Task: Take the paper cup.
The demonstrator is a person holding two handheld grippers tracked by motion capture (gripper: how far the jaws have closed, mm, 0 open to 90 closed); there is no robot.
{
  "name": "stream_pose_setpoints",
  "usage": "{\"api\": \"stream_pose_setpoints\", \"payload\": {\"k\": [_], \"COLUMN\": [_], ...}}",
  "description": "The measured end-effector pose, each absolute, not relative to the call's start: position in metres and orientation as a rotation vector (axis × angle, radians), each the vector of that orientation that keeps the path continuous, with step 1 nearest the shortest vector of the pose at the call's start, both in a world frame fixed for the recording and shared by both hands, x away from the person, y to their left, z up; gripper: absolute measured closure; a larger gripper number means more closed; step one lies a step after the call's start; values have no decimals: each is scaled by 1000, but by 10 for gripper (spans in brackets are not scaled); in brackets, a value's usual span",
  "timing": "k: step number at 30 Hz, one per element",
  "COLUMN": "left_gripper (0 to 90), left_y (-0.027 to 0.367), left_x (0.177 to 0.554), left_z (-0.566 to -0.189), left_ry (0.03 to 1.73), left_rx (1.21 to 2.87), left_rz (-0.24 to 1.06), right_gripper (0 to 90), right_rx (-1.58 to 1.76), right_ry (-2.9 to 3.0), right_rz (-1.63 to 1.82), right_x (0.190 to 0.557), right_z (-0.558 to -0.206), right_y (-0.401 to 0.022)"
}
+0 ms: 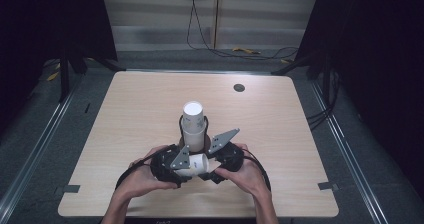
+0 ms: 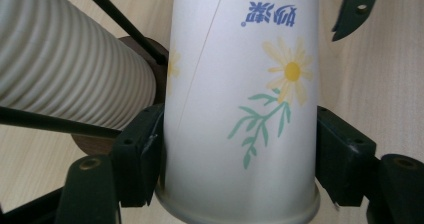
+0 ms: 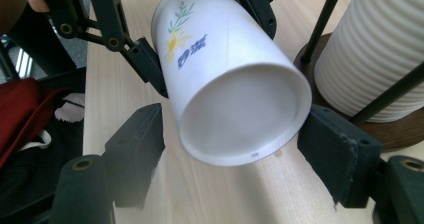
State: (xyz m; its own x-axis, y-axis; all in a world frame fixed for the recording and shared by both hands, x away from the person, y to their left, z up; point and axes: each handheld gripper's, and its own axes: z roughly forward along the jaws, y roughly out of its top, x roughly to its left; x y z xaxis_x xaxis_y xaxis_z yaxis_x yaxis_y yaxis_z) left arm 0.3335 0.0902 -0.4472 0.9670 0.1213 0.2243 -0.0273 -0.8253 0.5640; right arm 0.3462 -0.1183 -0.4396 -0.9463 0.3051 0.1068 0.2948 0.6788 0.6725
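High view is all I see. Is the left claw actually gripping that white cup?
Observer: Yes. In the left gripper view the left claw has both pads pressed on the cup, close to its rolled rim.
Operator: And the other side?
Observer: The right claw is open. It straddles the cup's closed base end, and one pad stands clear of the wall.
Operator: Any print on it?
Observer: A yellow daisy on a green stem, with blue lettering beside it.
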Motion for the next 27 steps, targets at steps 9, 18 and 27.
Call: {"api": "stream_pose_setpoints", "payload": {"k": [9, 18, 27], "left_gripper": [300, 300, 296], "left_y": [87, 84, 88], "left_x": [329, 327, 326], "left_z": [-449, -453, -454], "left_ry": [17, -4, 3], "left_rx": [2522, 2525, 2490], "left_rz": [353, 343, 318], "right_gripper": [275, 323, 338], "right_rx": [504, 483, 488], "right_ry": [2925, 2960, 2978], "right_rz": [1130, 1134, 1144], "right_x": [348, 349, 350], "right_z": [-442, -444, -444], "right_y": [-115, -113, -113]}}
